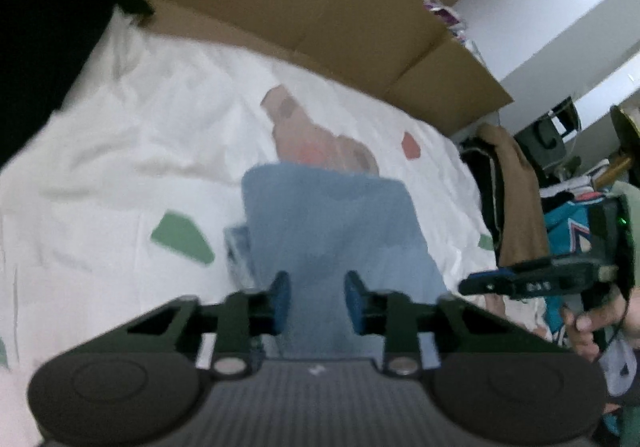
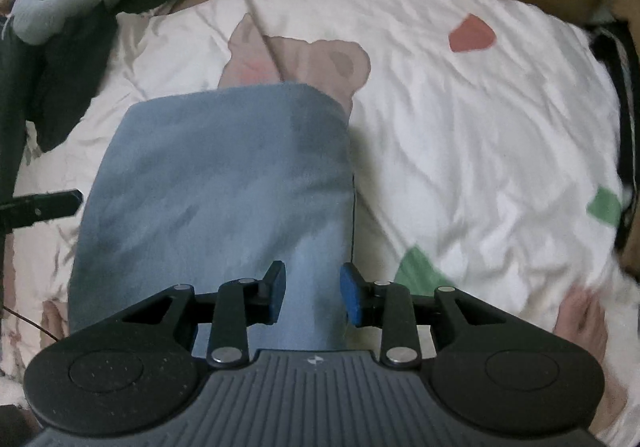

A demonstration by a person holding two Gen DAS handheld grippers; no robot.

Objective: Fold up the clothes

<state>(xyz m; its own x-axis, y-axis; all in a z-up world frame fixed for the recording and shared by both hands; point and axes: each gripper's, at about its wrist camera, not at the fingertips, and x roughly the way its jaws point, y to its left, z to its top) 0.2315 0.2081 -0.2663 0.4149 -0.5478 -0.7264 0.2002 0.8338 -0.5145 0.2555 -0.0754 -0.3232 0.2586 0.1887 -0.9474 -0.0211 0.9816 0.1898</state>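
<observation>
A folded pair of light blue jeans (image 2: 216, 183) lies on a white bedsheet (image 2: 460, 135) printed with coloured shapes. It also shows in the left wrist view (image 1: 332, 231). My left gripper (image 1: 316, 303) is open, hovering over the near end of the jeans, with nothing between its blue pads. My right gripper (image 2: 312, 295) is open over the jeans' near right edge, empty. The right gripper also shows from the side in the left wrist view (image 1: 532, 281), held in a hand. One left finger (image 2: 44, 207) pokes in at the left of the right wrist view.
A brown cardboard wall (image 1: 320, 7) borders the far side of the bed. Dark clothes and a grey plush (image 2: 60, 7) lie at the far left. A heap of clothes (image 1: 568, 207) sits to the right of the bed. A bare foot (image 2: 580, 323) rests near the sheet's front right.
</observation>
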